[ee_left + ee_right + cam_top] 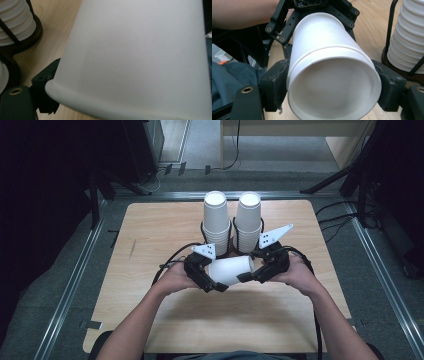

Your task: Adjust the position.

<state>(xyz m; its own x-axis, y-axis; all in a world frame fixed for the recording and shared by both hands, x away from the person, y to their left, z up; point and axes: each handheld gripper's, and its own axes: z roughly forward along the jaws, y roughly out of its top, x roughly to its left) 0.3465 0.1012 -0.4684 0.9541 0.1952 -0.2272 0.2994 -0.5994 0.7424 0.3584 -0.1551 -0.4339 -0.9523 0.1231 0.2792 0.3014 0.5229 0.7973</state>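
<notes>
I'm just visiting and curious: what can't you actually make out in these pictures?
- Left gripper: left gripper view, the held cup hides one jaw and its contact.
- Cup stacks: high view, rings too small to count.
- Holder base: right gripper view, cut off by the edge.

**Both grippers meet at one cup**

Both forearms reach in from below, hands level, jaws pointing inward at each other. The right gripper (332,82) has its pads pressed on either side of the cup (231,269) near the bottom end. The left gripper (210,279) has the cup's rim end between its jaws, apparently in light contact.
</notes>
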